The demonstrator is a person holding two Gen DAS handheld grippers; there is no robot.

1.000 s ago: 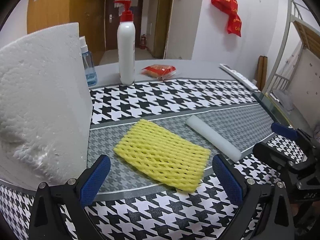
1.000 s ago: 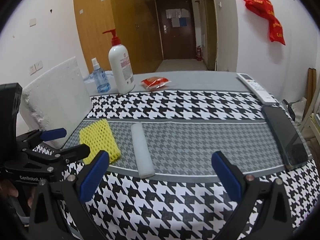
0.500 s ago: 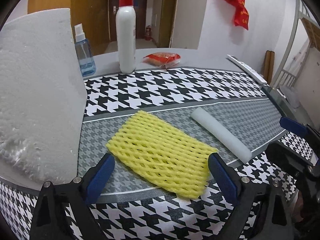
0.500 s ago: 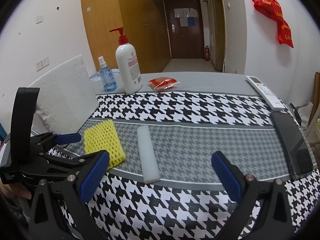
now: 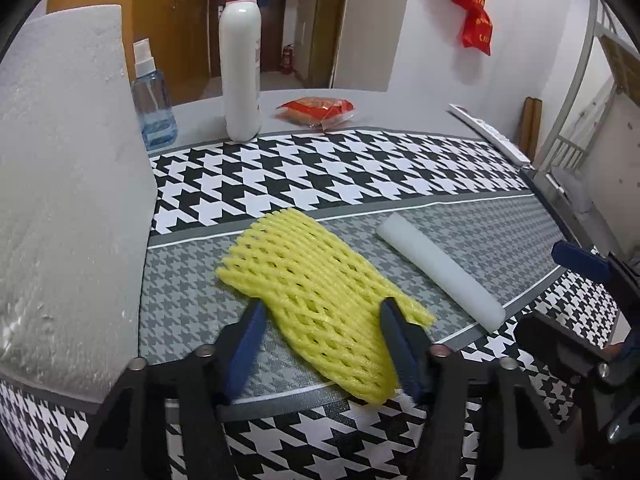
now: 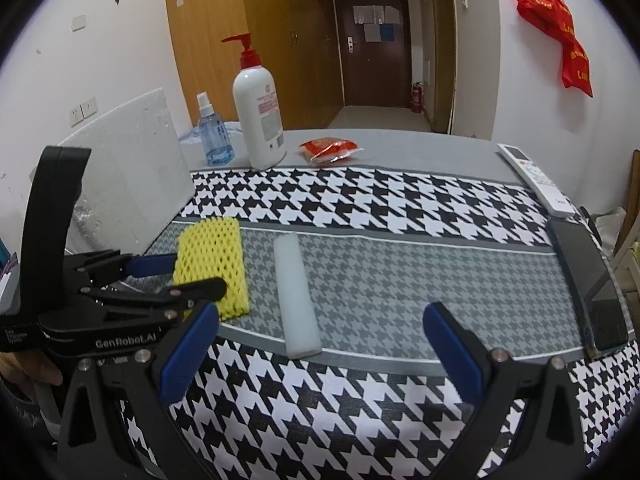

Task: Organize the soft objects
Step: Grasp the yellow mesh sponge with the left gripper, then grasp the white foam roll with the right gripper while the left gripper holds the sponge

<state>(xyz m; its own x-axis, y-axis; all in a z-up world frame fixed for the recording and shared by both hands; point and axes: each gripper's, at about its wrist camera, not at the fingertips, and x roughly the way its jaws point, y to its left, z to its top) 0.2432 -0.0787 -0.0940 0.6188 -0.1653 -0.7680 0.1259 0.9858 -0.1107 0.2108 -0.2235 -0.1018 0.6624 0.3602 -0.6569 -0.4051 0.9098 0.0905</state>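
Left gripper closing in on the yellow foam net

We've got the left gripper with its jaws just closing on the yellow foam net, which lies on the grey strip of the tablecloth; firm pinch or not, we can't tell. White foam roll sits at 3 o'clock of it. Right gripper hangs wide open, nothing in it.

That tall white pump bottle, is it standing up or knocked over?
Upright. The pump bottle stands on its base on the grey table, red pump on top.
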